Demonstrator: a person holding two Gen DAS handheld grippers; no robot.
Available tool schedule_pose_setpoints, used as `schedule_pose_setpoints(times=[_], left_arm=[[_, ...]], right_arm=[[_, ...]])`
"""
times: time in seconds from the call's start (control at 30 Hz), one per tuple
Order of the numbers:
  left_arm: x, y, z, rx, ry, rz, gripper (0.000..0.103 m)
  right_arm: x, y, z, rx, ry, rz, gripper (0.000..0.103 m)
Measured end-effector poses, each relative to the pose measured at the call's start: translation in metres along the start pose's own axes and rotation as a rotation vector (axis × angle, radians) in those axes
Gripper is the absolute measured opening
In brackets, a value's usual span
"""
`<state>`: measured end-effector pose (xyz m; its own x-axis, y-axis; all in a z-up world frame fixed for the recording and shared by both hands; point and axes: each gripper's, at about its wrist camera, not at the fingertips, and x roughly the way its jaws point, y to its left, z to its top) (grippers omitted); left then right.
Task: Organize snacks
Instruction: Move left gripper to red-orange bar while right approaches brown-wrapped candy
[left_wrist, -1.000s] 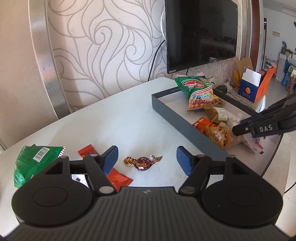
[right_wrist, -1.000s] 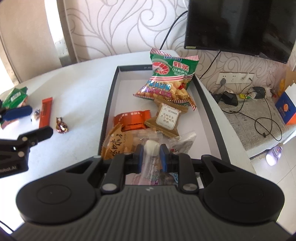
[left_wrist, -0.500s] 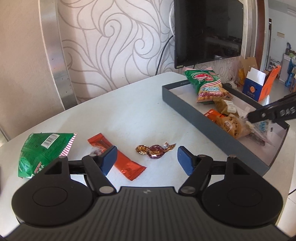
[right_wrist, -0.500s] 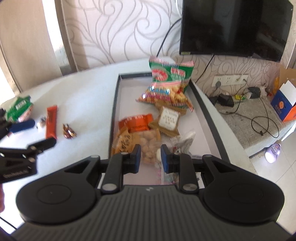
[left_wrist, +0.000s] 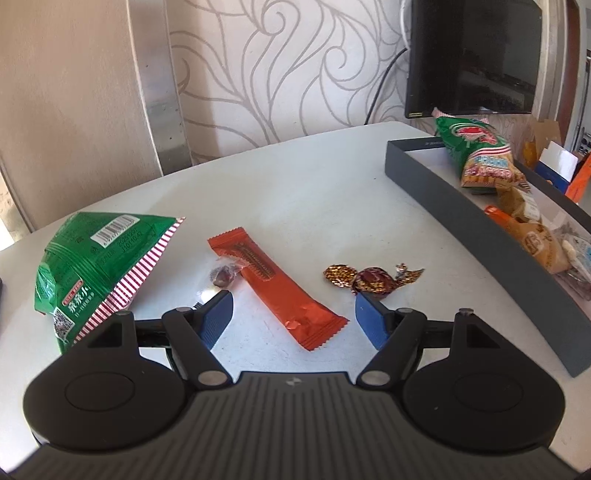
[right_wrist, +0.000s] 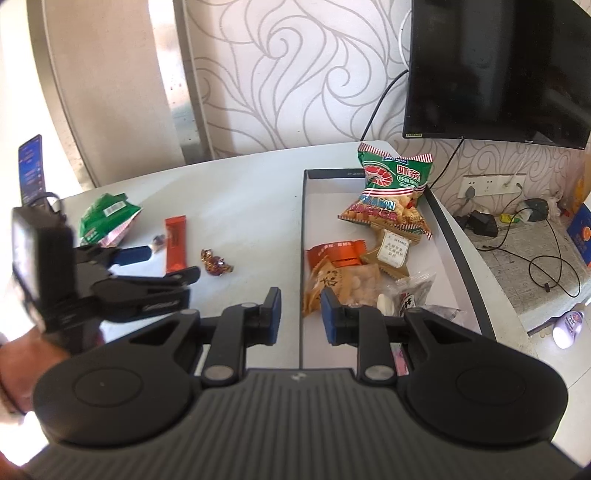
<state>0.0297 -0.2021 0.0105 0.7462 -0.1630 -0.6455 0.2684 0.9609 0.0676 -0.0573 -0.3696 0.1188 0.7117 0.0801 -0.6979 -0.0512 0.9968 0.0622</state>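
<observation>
My left gripper (left_wrist: 293, 314) is open and empty, low over the white table, straddling the near end of an orange-red snack bar (left_wrist: 275, 286). A foil-wrapped candy (left_wrist: 373, 278) lies just beyond its right finger, a small dark candy (left_wrist: 223, 275) beside the bar, and a green striped bag (left_wrist: 98, 266) to the left. My right gripper (right_wrist: 298, 314) is open and empty above the near left rim of the dark tray (right_wrist: 303, 266). The tray holds a prawn cracker bag (right_wrist: 391, 192) and several small packets.
The left gripper and the hand holding it show in the right wrist view (right_wrist: 110, 280). A TV (right_wrist: 495, 66) hangs on the wall behind the table. A phone (right_wrist: 31, 168) stands at the far left. Cables and a wall socket (right_wrist: 491, 184) lie to the right, beyond the table edge.
My right gripper opened, let go of a small white snack over the tray, and pulled back to the left. My left gripper moved left from over the foil candy to over the orange-red bar.
</observation>
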Motion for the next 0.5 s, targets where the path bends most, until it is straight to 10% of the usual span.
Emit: schedule_pose_setpoints(times=[0.3,0.5], left_arm=[[0.019,0.008,0.007,-0.032,0.016,-0.024,0.077],[0.016,0.015,0.006,-0.03,-0.001,-0.051,0.044]], right_arm=[[0.0,0.002,-0.003,-0.014,0.025,0.016,0.026],[0.011,0.016,0.001,-0.071,0.037,0.059,0.026]])
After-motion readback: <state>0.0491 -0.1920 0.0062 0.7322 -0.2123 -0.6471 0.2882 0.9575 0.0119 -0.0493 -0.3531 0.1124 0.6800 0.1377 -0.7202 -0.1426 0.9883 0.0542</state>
